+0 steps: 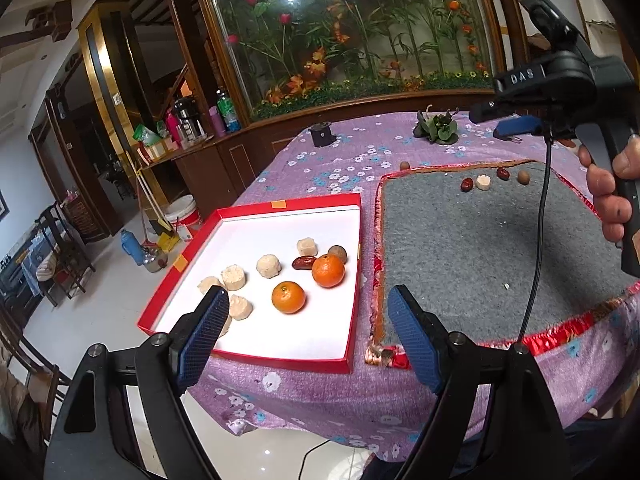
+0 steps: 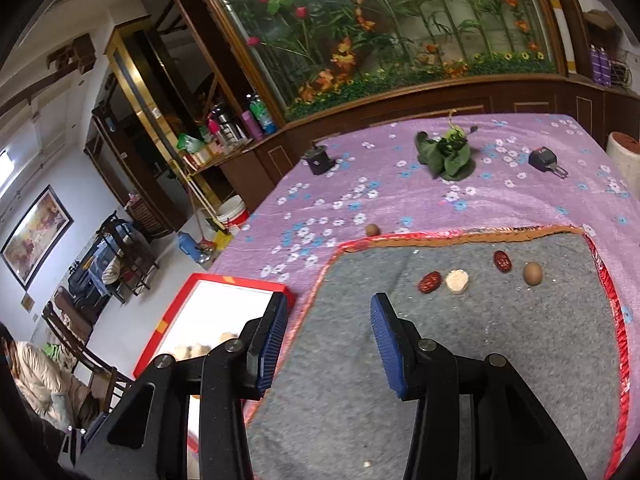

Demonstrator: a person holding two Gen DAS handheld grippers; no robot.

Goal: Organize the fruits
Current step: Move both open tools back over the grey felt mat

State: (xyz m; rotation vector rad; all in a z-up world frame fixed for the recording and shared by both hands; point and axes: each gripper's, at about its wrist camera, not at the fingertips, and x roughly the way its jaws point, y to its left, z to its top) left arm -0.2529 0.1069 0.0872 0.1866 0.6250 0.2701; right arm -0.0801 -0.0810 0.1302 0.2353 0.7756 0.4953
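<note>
A red box with a white floor holds two tangerines, a red date, a brown longan and several pale round cakes. My left gripper hovers open over the box's near edge, nothing between its fingers. On the grey mat lie two red dates, a pale cake and a brown longan. My right gripper stands open and empty over the mat's left edge; in the left wrist view a hand holds it.
Another longan rests on the purple flowered tablecloth beyond the mat. Farther back are a leafy green ornament, a small dark cup and a black clip-like object. The floor drops away left of the table.
</note>
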